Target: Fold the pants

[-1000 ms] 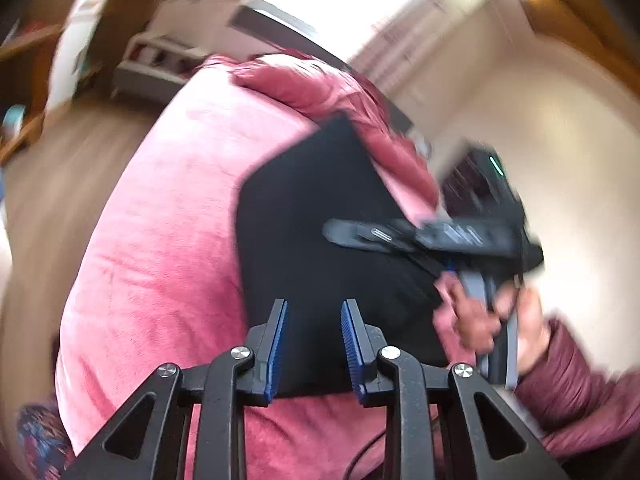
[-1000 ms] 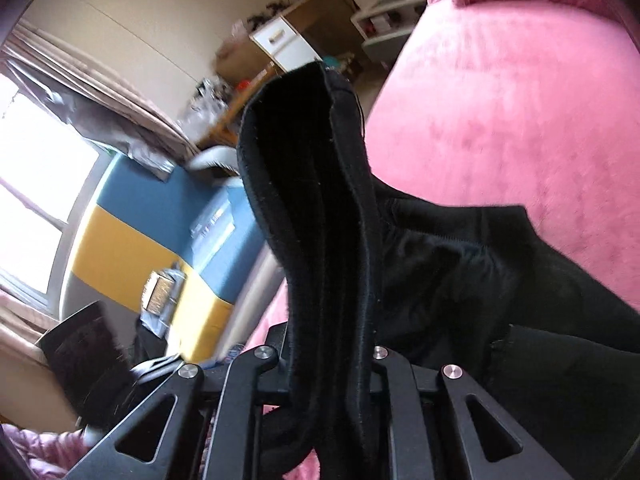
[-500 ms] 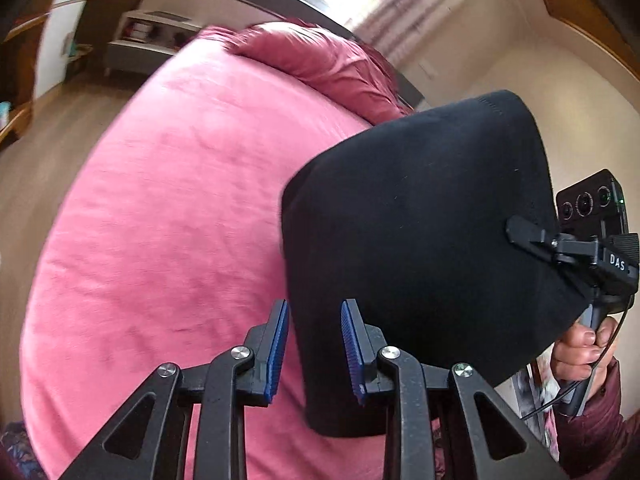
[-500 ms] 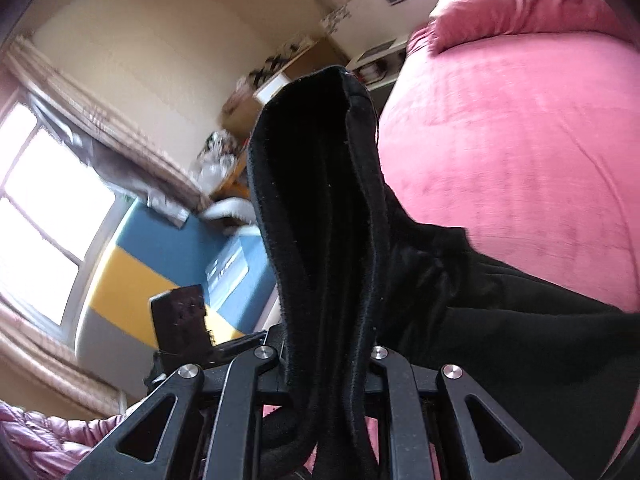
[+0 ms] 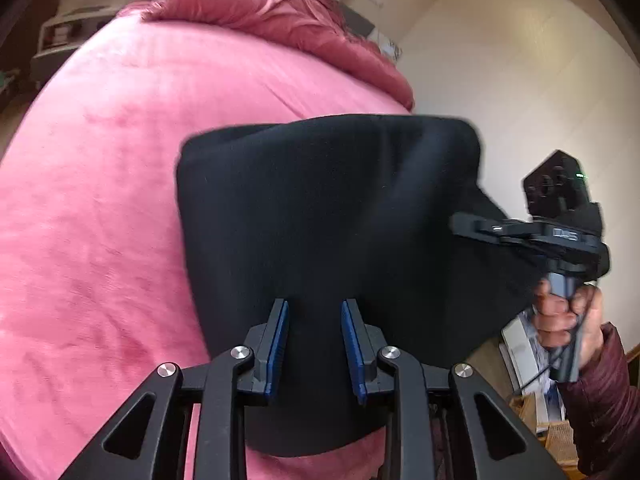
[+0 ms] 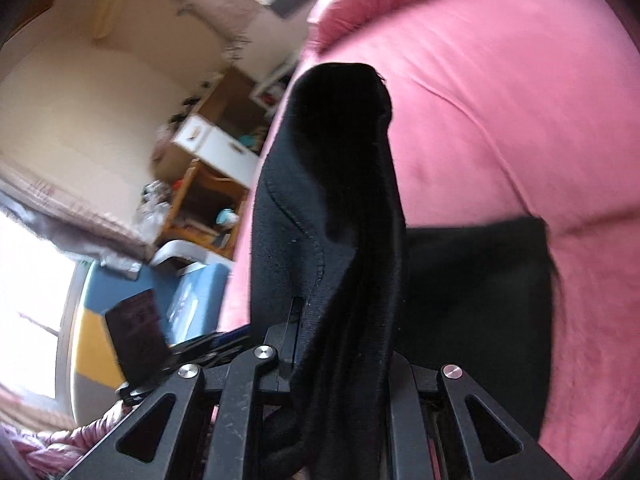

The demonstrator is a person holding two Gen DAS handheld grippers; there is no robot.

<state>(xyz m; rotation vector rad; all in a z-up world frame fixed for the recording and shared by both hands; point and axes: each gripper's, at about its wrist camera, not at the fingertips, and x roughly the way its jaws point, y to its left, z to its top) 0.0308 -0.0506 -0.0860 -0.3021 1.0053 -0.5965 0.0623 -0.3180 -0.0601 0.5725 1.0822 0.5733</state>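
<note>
Black pants point(image 5: 340, 208) hang as a folded panel over the pink bed point(image 5: 100, 160), lifted at their right side. My right gripper point(image 5: 456, 222) is shut on that edge, held by a hand in a dark red sleeve. In the right wrist view the pinched fold point(image 6: 340, 160) stands up from between the jaws of the right gripper point(image 6: 344, 312), and the rest of the cloth trails down to the right onto the bed point(image 6: 500, 100). My left gripper point(image 5: 314, 304) is open just in front of the panel's lower part. Its blue pads point(image 5: 280, 340) are bare, with no cloth between them.
A bunched pink duvet point(image 5: 280, 12) lies at the far end of the bed. Beyond the bed's left side are a wooden desk with white drawers point(image 6: 216, 152) and a blue and yellow block point(image 6: 192, 288). A cream wall point(image 5: 520, 80) stands on the right.
The pants, flat on the bed a second ago, now hang lifted from the right gripper. Both grippers have swung across the bed and rolled. The panel now sits nearer my left fingers.
</note>
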